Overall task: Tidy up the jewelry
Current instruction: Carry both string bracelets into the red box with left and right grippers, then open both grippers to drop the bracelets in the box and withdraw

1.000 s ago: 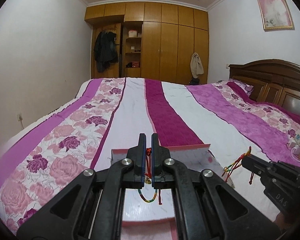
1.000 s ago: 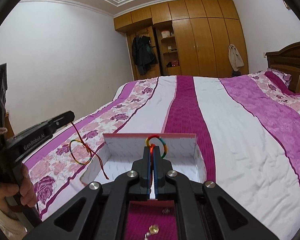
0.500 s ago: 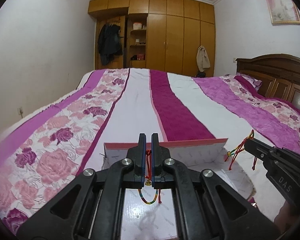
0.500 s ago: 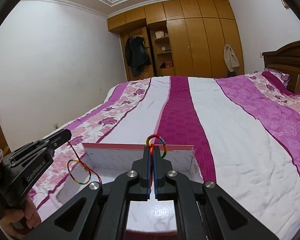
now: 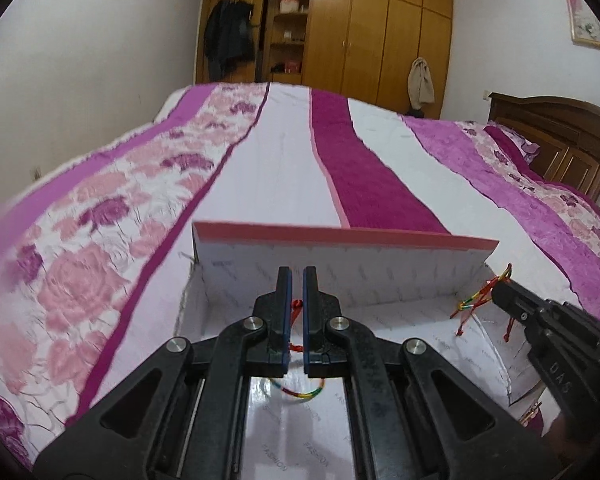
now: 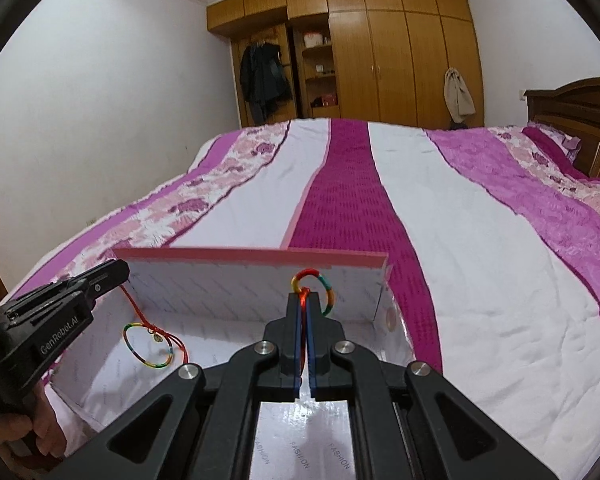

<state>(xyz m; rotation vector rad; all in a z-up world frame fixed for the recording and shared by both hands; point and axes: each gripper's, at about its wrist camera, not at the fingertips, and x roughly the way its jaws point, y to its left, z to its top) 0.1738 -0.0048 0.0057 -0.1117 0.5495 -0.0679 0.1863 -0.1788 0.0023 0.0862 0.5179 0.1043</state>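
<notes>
A white-lined box with a pink rim (image 5: 340,236) (image 6: 252,258) lies open on the bed. My left gripper (image 5: 296,276) is shut on a red cord (image 5: 296,310); its rainbow bracelet (image 5: 300,392) hangs down over the box floor, also seen in the right wrist view (image 6: 150,346) below the left gripper (image 6: 116,272). My right gripper (image 6: 305,300) is shut on a second rainbow cord bracelet (image 6: 320,288), held over the box near its back wall. It shows at the right of the left wrist view (image 5: 500,286), with the bracelet (image 5: 476,300) dangling.
The bed has a striped pink, white and magenta cover (image 6: 440,220). A wooden headboard (image 5: 560,132) is at the right. A wooden wardrobe (image 6: 380,48) with hanging coats stands at the far wall. A small gold item (image 5: 534,410) lies by the box's right edge.
Both grippers moved forward and down over the open box with their bracelets. The left bracelet now hangs low inside the box. Both stay shut.
</notes>
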